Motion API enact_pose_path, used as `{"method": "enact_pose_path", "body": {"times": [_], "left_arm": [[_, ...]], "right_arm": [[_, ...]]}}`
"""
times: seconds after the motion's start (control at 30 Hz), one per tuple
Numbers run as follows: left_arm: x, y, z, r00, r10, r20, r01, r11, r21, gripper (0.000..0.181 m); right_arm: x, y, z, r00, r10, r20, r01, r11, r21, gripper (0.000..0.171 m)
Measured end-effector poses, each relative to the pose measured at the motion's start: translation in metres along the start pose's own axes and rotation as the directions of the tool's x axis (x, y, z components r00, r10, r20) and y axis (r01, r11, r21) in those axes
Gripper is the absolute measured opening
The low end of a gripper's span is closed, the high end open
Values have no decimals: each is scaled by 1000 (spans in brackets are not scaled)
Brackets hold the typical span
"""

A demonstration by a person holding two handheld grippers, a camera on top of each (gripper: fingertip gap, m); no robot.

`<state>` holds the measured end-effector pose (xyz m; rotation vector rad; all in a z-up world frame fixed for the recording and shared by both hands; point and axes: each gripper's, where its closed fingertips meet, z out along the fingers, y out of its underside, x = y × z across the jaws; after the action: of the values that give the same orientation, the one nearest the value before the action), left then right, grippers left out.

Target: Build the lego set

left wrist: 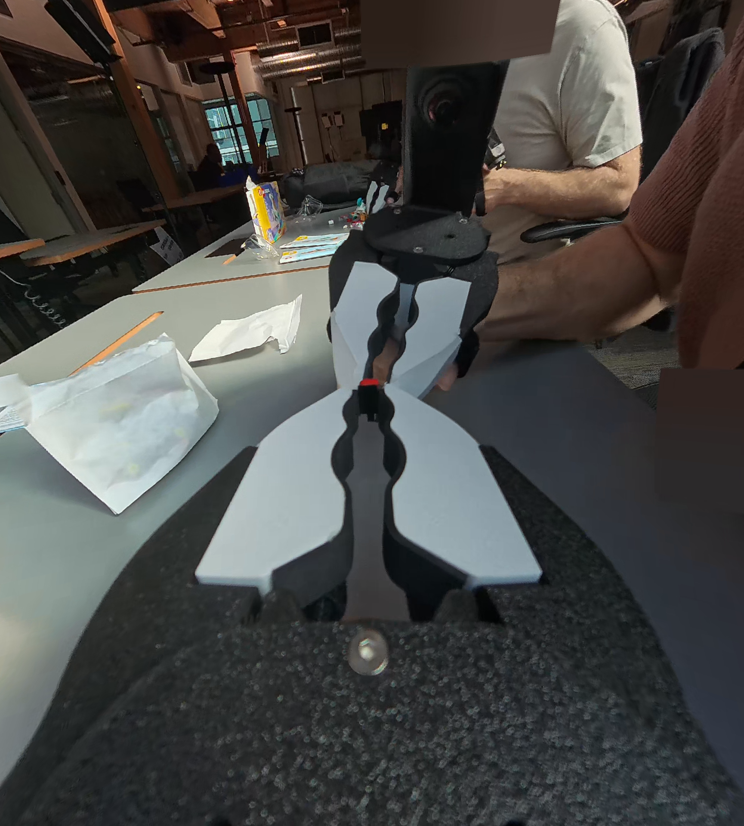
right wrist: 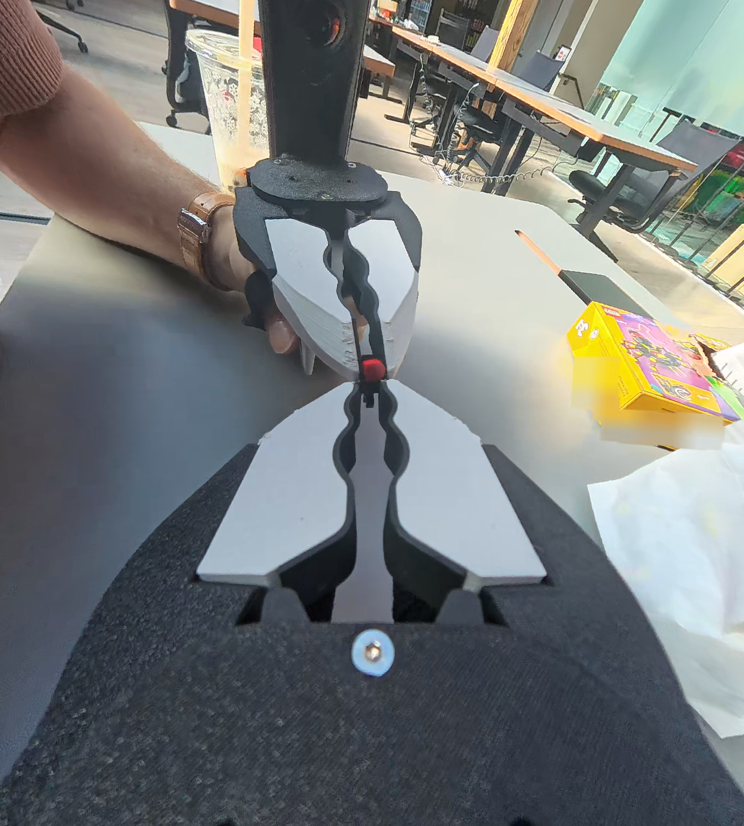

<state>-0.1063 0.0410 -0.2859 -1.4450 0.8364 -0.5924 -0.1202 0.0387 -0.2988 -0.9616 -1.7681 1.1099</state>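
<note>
- Lego assembly (left wrist: 367, 393), small, red and black, pinched from both ends at once.
- Hangs just above the grey table (left wrist: 93, 558), touching nothing but the fingertips of the two tools.
- Meets tip to tip here: left gripper (left wrist: 367, 404) reaching in from the near side, fingers pressed onto the black end.
- Faces it head-on: right gripper (right wrist: 367, 394), fingers likewise drawn in tight on a slim black part.
- Shows a red block at the middle, right where the two sets of tips come together.
- Looks like one joined cluster, though too small to tell where one brick ends and the next begins.
- Rests on the table edge: a bare forearm with a brown-strapped watch (right wrist: 195, 241), hand wrapped around the left tool's handle.
- Lies to the left tool's left: a crumpled white paper bag (left wrist: 124, 424), with a flatter one (left wrist: 249, 333) farther back.
- Sits to the right tool's right: a yellow box (right wrist: 656, 371) with a purple front, torn open at one end, beside more white paper.
- Stands behind the forearm: a clear plastic cup (right wrist: 231, 103) with a pale straw.
- Works at the next table: a second person in a white T-shirt (left wrist: 562, 111), near another yellow box (left wrist: 267, 210) and open booklets (left wrist: 312, 250).
</note>
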Motion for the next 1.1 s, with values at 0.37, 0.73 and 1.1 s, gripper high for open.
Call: {"method": "enact_pose_path", "body": {"times": [0.37, 0.73, 1.1], "left_arm": [[-12, 36, -7, 975, 174, 140, -111, 921, -375, 7], [-14, 56, -3, 869, 483, 107, -360, 767, -532, 7], [-15, 57, -1, 793, 600, 103, -452, 694, -560, 7]], "right_arm": [[6, 22, 7, 994, 99, -52, -104, 990, -94, 20], [1, 41, 9, 885, 465, 35, -450, 871, -199, 3], [4, 41, 12, 867, 498, 8, -487, 852, -193, 10]]}}
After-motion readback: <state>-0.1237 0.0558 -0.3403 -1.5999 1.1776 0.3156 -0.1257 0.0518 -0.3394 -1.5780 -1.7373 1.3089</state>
